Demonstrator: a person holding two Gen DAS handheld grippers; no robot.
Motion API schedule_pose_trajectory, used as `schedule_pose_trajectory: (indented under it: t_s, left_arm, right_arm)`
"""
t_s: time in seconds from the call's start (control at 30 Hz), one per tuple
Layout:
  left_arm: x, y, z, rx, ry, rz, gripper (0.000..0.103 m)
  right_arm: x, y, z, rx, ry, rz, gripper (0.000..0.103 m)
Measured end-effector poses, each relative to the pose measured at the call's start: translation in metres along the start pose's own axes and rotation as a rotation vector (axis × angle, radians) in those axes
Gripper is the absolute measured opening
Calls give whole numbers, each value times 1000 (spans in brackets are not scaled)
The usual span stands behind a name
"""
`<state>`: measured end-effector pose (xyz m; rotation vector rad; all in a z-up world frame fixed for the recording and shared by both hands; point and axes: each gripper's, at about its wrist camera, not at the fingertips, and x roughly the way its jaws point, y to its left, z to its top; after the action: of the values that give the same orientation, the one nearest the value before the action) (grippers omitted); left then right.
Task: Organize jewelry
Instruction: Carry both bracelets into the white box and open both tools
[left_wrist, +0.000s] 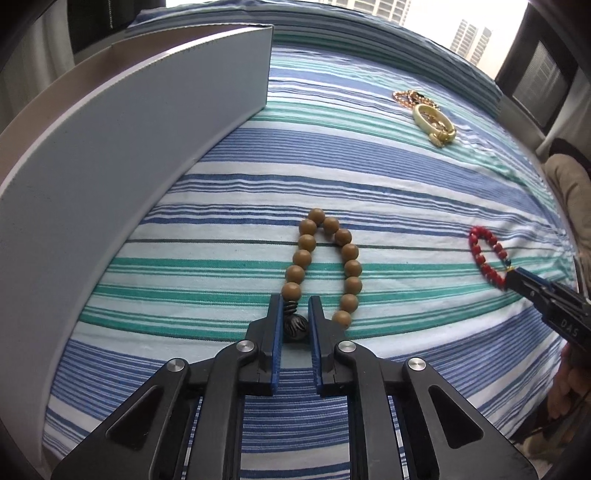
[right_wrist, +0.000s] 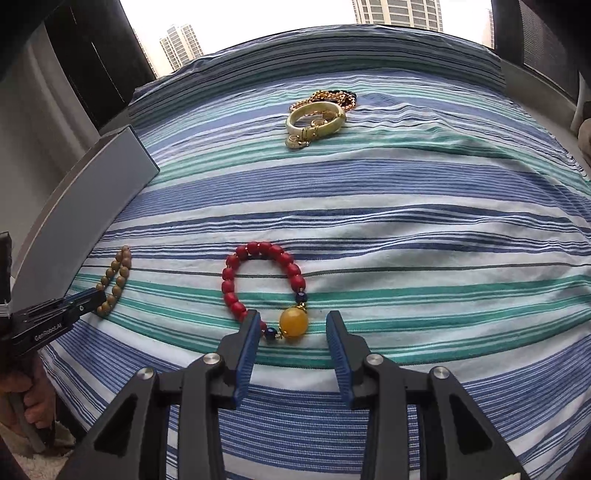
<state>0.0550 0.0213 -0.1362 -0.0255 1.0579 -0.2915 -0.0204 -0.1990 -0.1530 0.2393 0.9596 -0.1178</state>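
Striped bedsheet (right_wrist: 406, 206) carries everything. My left tongs (left_wrist: 295, 314) pinch the brown bracelet (left_wrist: 325, 258) by its dark bead; my right tongs (right_wrist: 291, 332), half open and empty, straddle the red bracelet (right_wrist: 264, 284), whose yellow bead (right_wrist: 293, 324) lies nearest.

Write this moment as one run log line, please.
left gripper: shut on brown bead bracelet | right gripper: open over red bead bracelet

Red bracelet (right_wrist: 264, 282) — cloth (right_wrist: 406, 229) (blue-green) striped.
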Motion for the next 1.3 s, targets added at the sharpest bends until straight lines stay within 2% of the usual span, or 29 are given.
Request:
schedule_pose_trajectory:
  t_s: [0.07,0.1,0.23,0.43,0.7,0.83,1.03,1.17,1.3]
  left_arm:
    - [-5,4,-1,-16,3,-36,11]
    - [-9,6,-1,-25,-2,-50,11]
    - [-35,14,1,-46,-36,-103,11]
    - [-76,24,11,-52,-91,-135,11]
    - [-139,45,21,-74,-188,-146,11]
    - [-177,70,33,-103,-243,-115,11]
    - [-219,121,51,-161,-325,12,11]
    - [-223,152,64,-195,-328,49,11]
    - [-202,175,82,-229,-294,43,11]
  right_arm:
    - [-2,6,1,-36,8,-13,19]
    - [-4,6,2,-37,10,-17,17]
    - [-29,0,6,-20,-26,14,17]
    - [-70,7,23,-58,-90,65,17]
    - [-105,44,47,-156,-147,155,17]
    - [-113,74,68,-229,-168,213,17]
    - [-121,137,111,-356,-215,304,17]
    - [-119,187,141,-421,-236,369,17]
    - [-103,239,164,-463,-210,434,17]
